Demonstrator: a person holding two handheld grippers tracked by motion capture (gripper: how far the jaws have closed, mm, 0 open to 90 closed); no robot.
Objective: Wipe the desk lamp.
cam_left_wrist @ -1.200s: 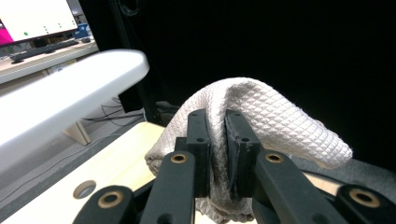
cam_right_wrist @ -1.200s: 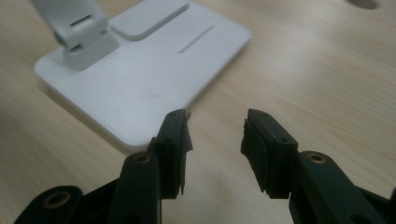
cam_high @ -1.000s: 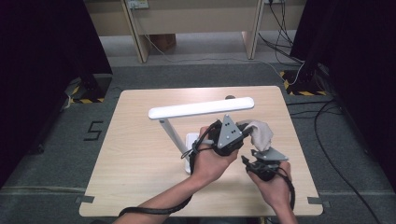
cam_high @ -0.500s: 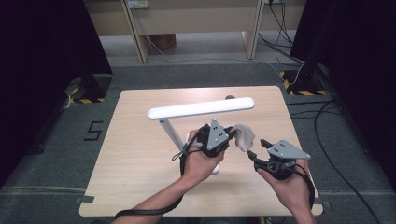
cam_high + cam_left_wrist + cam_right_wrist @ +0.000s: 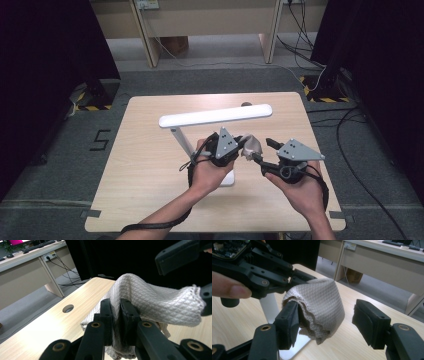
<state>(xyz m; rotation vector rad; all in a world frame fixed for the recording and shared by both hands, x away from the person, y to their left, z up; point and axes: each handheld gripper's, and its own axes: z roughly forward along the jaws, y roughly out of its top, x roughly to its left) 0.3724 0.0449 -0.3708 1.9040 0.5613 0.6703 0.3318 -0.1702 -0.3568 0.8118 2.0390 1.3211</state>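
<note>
High view looks forward and down over the table point(image 5: 150, 200); both gripper views sit close to the cloth point(image 5: 155, 300), facing it from opposite sides

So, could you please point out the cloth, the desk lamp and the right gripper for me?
cloth point(image 5: 152, 302), left gripper view, on its quilted top fold.
desk lamp point(image 5: 215, 115), high view, on its white light bar.
right gripper point(image 5: 325, 323), right gripper view, midway between its open jaws.
</note>
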